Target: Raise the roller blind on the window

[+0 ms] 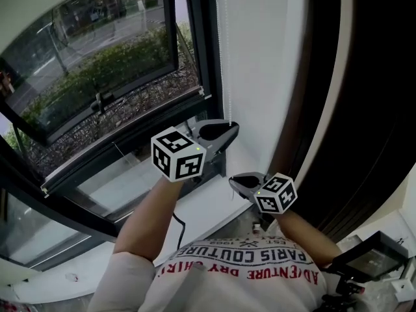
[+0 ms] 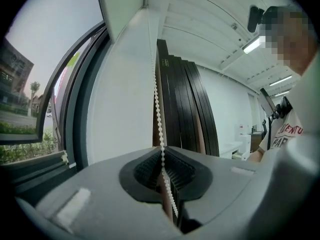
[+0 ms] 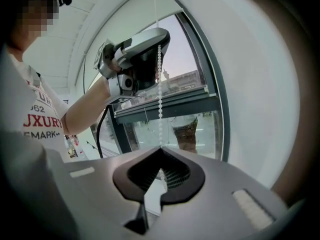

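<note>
A white bead chain [image 1: 227, 64] hangs down along the white wall beside the window. My left gripper [image 1: 229, 130] is the upper one and is shut on the chain. In the left gripper view the beads [image 2: 156, 94] come down from above and pass between the closed pads of the left gripper [image 2: 162, 156]. My right gripper [image 1: 234, 181] sits just below it and is also shut on the chain. In the right gripper view the chain [image 3: 160, 94] stretches straight from the left gripper [image 3: 155, 39] down into the right gripper [image 3: 161, 151]. The blind's fabric is not clearly in view.
A dark-framed window sash [image 1: 97, 64] stands tilted open to the left, over a white sill [image 1: 214, 207]. Dark panels [image 1: 364, 109] stand close on the right. A black cable [image 1: 179, 223] hangs under my left arm. A black device [image 1: 370, 259] lies at lower right.
</note>
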The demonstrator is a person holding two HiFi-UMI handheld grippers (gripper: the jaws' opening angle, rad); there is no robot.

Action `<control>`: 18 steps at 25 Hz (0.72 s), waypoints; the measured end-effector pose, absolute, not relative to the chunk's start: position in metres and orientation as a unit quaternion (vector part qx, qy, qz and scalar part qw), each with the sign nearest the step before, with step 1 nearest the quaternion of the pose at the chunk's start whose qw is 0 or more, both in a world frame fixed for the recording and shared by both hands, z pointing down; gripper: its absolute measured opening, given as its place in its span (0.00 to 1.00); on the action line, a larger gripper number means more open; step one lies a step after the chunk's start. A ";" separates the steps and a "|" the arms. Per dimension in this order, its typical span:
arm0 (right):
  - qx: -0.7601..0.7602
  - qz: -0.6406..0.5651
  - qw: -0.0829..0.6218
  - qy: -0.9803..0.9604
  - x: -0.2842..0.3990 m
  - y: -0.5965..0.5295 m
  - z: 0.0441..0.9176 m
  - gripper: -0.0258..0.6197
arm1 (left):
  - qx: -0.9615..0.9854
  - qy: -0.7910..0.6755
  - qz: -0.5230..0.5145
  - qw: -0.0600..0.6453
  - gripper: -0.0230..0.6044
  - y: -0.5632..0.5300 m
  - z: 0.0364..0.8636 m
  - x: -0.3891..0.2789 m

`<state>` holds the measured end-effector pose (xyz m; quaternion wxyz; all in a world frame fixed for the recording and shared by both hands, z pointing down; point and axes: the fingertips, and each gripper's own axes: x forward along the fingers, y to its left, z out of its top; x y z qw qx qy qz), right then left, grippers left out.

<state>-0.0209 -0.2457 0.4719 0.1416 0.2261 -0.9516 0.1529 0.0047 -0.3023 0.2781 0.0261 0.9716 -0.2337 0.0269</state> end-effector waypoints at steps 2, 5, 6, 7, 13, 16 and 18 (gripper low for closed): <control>0.228 0.169 0.154 -0.946 -0.018 -0.245 0.492 0.04 | 0.968 -0.243 0.041 0.034 0.06 -0.307 0.300 0.005; 0.230 0.191 0.166 -0.940 -0.015 -0.244 0.516 0.04 | 0.964 -0.258 0.055 0.042 0.06 -0.312 0.327 0.004; 0.230 0.198 0.166 -0.938 -0.014 -0.244 0.522 0.04 | 0.963 -0.259 0.057 0.046 0.06 -0.312 0.333 0.005; 0.230 0.203 0.166 -0.937 -0.013 -0.244 0.527 0.04 | 0.963 -0.259 0.060 0.048 0.06 -0.311 0.339 0.007; 0.232 0.220 0.178 -0.931 -0.009 -0.241 0.553 0.04 | 0.961 -0.262 0.072 0.055 0.06 -0.303 0.366 0.014; 0.233 0.230 0.193 -0.925 -0.004 -0.238 0.571 0.04 | 0.959 -0.263 0.088 0.065 0.05 -0.300 0.385 0.017; 0.231 0.236 0.211 -0.920 -0.002 -0.235 0.586 0.04 | 0.958 -0.256 0.101 0.080 0.05 -0.297 0.401 0.018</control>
